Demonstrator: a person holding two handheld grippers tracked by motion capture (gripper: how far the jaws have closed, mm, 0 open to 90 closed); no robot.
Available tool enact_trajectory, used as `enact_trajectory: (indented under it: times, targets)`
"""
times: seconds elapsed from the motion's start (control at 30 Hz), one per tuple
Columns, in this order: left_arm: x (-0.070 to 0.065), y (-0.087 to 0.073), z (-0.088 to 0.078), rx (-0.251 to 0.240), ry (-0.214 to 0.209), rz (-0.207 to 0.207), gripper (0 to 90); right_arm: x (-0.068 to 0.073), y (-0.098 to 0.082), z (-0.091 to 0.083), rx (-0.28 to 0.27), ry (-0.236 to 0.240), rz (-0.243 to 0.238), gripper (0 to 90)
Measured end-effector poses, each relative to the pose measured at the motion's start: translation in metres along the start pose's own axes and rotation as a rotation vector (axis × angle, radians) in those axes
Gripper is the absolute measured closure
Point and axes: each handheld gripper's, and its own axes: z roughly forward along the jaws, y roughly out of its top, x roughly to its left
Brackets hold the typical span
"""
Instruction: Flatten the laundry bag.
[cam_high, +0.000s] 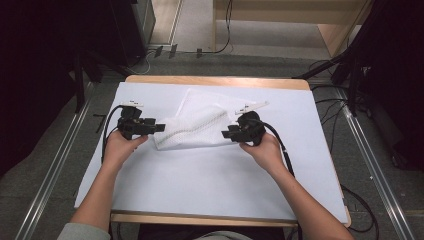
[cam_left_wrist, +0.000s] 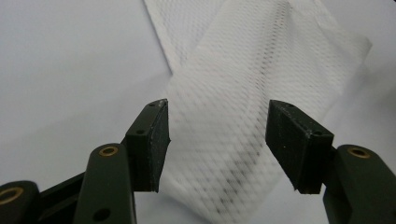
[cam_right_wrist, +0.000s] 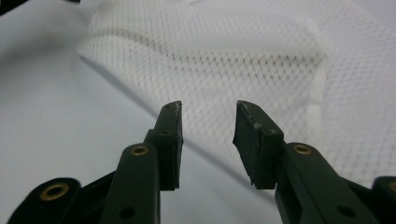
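A white mesh cloth (cam_high: 195, 125) lies crumpled and partly folded on the white table cover (cam_high: 200, 185), a little behind the middle. My left gripper (cam_high: 159, 128) is at the cloth's left end, pointing right, held in the person's left hand. In the left gripper view its jaws (cam_left_wrist: 217, 135) stand wide apart with the mesh (cam_left_wrist: 243, 70) lying below and beyond them, the pads off it. My right gripper (cam_high: 226, 134) is at the cloth's right end, pointing left. Its jaws (cam_right_wrist: 208, 135) are partly apart, with the mesh (cam_right_wrist: 224, 56) just ahead and nothing pinched.
The wooden table edge (cam_high: 210, 80) shows at the back and front. Black cables (cam_high: 285, 150) trail from both grippers over the cover. Dark equipment and floor rails (cam_high: 50, 175) flank the table. Bare cover lies in front of the cloth.
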Motion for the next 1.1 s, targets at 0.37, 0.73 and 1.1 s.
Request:
enact_trajectory:
  times: [0.37, 0.73, 1.1]
  targets:
    - [0.006, 0.032, 0.038, 0.029, -0.004, 0.055, 41.3, -0.006, -0.035, -0.013, 0.017, -0.025, 0.018, 63.1]
    - [0.016, 0.025, 0.074, 0.098, -0.035, 0.033, 46.0, -0.015, -0.051, -0.022, 0.008, -0.057, 0.049, 62.7]
    - [0.013, 0.022, 0.074, 0.155, -0.036, 0.043, 88.1, -0.028, -0.056, -0.023, 0.002, -0.096, 0.07, 63.4]
